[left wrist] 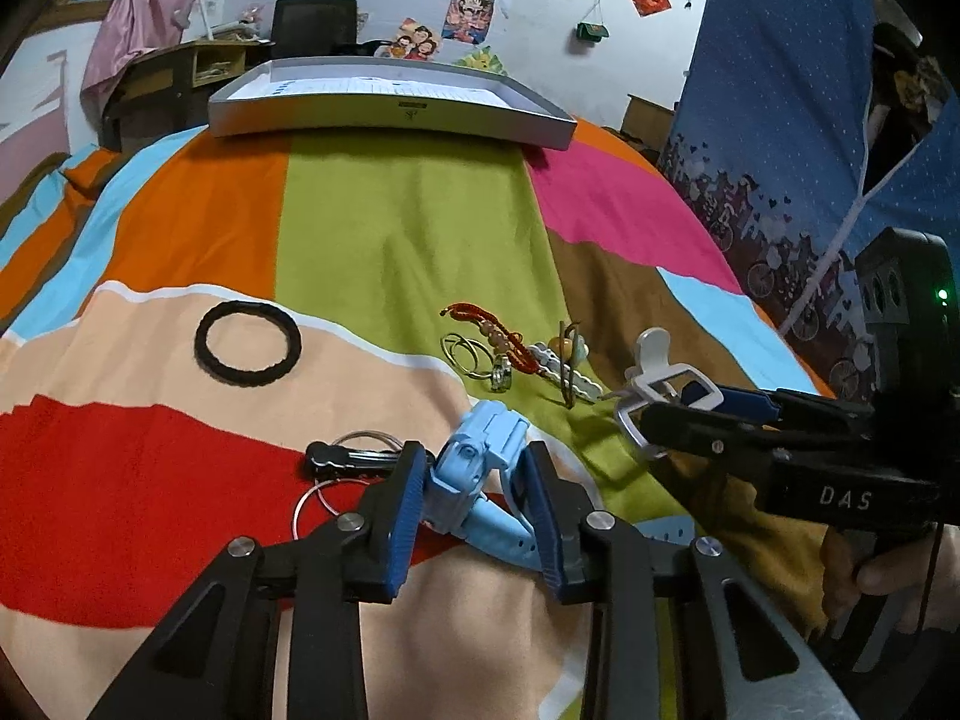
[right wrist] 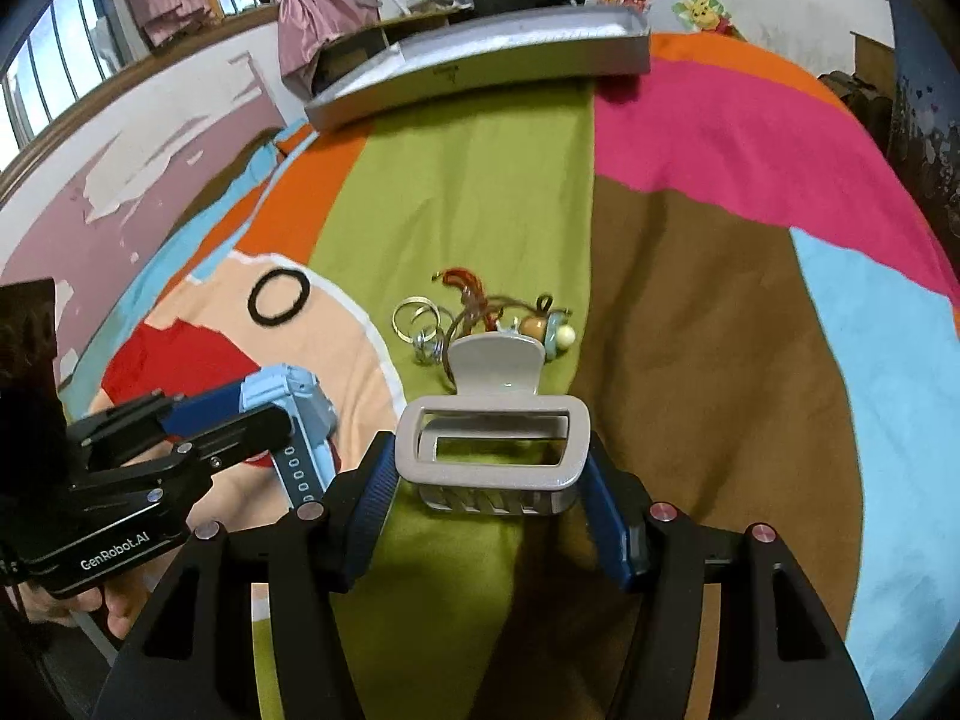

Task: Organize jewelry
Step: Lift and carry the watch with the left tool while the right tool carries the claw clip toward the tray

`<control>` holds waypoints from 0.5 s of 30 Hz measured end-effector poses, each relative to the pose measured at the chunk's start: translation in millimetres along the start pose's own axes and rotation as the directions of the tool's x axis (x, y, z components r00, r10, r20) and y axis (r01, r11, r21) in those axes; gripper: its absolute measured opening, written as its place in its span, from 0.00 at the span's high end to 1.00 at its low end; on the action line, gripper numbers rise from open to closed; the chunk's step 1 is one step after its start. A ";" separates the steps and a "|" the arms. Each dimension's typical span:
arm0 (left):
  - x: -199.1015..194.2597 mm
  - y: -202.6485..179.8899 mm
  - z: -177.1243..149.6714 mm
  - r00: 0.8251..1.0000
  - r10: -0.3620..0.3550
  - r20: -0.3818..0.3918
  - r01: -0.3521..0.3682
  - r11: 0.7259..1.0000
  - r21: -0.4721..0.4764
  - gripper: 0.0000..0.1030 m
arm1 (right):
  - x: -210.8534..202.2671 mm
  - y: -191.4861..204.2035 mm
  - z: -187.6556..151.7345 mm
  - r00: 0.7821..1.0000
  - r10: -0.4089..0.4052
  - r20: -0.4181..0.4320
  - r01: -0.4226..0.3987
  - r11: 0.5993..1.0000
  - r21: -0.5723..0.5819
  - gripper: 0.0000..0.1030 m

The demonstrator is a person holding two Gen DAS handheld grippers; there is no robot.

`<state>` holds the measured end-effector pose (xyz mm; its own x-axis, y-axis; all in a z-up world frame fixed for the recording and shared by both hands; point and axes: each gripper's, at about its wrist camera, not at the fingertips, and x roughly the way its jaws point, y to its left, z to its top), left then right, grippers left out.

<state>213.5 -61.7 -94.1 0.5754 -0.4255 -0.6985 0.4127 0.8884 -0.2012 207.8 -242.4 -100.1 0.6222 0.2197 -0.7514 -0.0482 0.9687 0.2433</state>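
Note:
In the left wrist view my left gripper [left wrist: 474, 489] is shut on a light blue watch [left wrist: 474, 462], with a blue pad against each side of its case and the strap trailing toward me. The right wrist view shows that same left gripper [right wrist: 270, 414] and watch [right wrist: 300, 402] at the lower left. My right gripper [right wrist: 489, 480] is shut on a pale beige hair claw clip [right wrist: 492, 450], also seen from the left as the clip [left wrist: 651, 384] in the right gripper [left wrist: 675, 408]. A heap of small jewelry [left wrist: 510, 354] [right wrist: 480, 324] lies on the green stripe between them.
A shallow grey box [left wrist: 390, 114] [right wrist: 480, 60] sits at the far edge of the multicoloured bedspread. A black hair-tie ring [left wrist: 248, 343] [right wrist: 279, 297] lies to the left. A black key on a key ring [left wrist: 342, 459] lies by my left fingers. A blue curtain [left wrist: 810, 120] hangs at the right.

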 end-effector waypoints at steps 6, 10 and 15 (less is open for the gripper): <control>-10.0 -6.3 -0.4 1.000 -0.017 -0.003 0.017 0.999 -0.031 0.71 | -8.9 -3.9 2.7 0.999 0.022 0.036 -0.023 0.999 0.038 0.47; -21.8 -5.5 -1.8 1.000 0.000 0.001 0.000 0.996 -0.090 0.72 | -18.5 -4.4 6.3 0.997 0.018 0.078 -0.021 0.999 0.040 0.47; -25.7 -6.9 -1.8 1.000 0.017 0.020 -0.015 0.993 -0.117 0.73 | -25.0 -5.2 8.7 0.993 0.031 0.111 -0.036 0.998 0.044 0.47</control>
<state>194.6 -56.5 -76.0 0.5968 -0.4134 -0.6877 0.3186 0.9087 -0.2698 199.2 -254.0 -77.3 0.7035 0.2354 -0.6705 -0.0364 0.9542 0.2968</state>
